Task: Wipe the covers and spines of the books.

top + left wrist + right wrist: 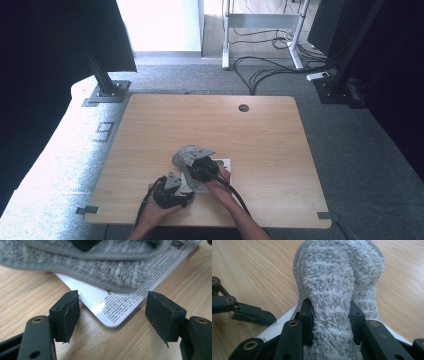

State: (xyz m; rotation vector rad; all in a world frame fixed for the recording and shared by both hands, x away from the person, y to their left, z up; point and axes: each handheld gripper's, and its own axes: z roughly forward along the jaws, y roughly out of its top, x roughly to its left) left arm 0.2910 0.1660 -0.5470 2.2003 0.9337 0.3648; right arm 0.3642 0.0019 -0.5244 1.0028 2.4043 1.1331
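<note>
Grey fleecy slipper point(332, 290) sits near the middle of the wooden table point(260, 130), a little toward the near edge, lying partly on a white printed sheet point(125, 307). In the high view the slipper point(186, 154) pokes out on the far-left side of the right gripper point(200, 167).

Right hand point(220, 181): forearm comes in from the near edge, angled far-left, gripper pointing forward and down onto the slipper. Jaws pinch a fold of the fleece, pads pressed on both sides of it.

Left hand point(162, 207): resting near the table's near edge, left of the sheet. Left gripper point(112, 315) held low and level, jaws spread wide, the sheet's rounded corner lying between them, untouched.
</note>
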